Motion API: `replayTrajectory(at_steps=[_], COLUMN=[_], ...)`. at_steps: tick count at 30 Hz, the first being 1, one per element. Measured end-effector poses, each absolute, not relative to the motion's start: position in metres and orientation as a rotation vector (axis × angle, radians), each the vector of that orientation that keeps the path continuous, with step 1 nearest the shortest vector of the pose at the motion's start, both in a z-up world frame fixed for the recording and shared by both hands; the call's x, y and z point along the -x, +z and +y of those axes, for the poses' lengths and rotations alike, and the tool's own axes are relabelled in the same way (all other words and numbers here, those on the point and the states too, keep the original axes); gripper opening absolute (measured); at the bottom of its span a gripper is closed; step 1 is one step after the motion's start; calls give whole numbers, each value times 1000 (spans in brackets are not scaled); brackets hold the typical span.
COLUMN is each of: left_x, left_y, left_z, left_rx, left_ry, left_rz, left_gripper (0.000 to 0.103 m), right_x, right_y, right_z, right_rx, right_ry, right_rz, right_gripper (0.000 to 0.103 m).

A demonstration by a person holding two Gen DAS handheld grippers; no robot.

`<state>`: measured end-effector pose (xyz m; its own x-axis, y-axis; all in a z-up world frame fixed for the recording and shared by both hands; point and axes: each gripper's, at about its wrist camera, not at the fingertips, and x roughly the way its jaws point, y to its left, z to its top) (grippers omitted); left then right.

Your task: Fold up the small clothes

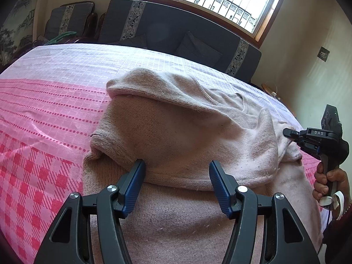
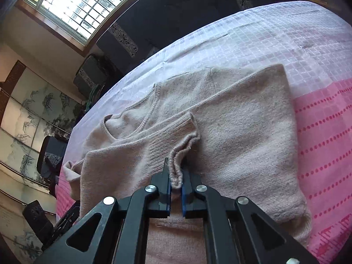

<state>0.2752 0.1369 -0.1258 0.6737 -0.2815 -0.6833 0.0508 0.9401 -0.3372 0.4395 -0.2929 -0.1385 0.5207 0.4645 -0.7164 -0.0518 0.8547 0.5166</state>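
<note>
While right hand-held gripper [image 2: 176,173] clamps sweater [image 2: 242,132] cuff | left hand-held gripper [image 1: 177,169] apart, hovering.

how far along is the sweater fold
Partly done. One sleeve already lies folded across the sweater on the pink cloth. In hand: the right gripper is shut on the other sleeve's cuff, while the left gripper sits open over the body. Left: lay that sleeve flat, then fold the body.
</note>
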Motion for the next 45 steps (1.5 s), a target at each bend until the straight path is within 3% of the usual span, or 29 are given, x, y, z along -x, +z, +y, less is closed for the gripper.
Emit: replayTrajectory(at_steps=[4,10,14,17,22,26,27,29,37,42,45], left_x=[-271,-266,-267,-296,-364,-392,-399,-411,-435,-458,-438], left_y=[-126,-124,-95,-83,-107,-108,-109,-112,-51,-63,-56], left_z=[153,174,177,188,220,237,239,239,226,235,244], left_rx=[360,434,275,210,483,660,674,677,504,460,521], left_ry=[-112,-80,-34,-122,-362,-442,-439,-431,-245,-184,-337], left_rz=[787,761,703,761,1028,1025,1034,1067,898,946,881], left_gripper=[69,69,69,69,69,68,65,24,15,15,15], right_x=[-419,-412,-410,-411,-409,-408,-407,-407,-404,-403,-403], right_y=[-106,-138,-145,-144,-147,-147,-147,-147,-147,-148,-148], right_z=[-340,-360,-351,-348,-345,-341,-341,-340,-341,-345,-346], right_rx=[-506,-476,-387,-360,-336,-319,-316,-311,-324,-350,-356], right_ry=[231,160,144,142,131,126,125,124,130,124,130], right_rz=[826,911,907,897,884,876,876,875,871,867,868], right_gripper=[6,6,6,6,7,7,8,8,9,8,8])
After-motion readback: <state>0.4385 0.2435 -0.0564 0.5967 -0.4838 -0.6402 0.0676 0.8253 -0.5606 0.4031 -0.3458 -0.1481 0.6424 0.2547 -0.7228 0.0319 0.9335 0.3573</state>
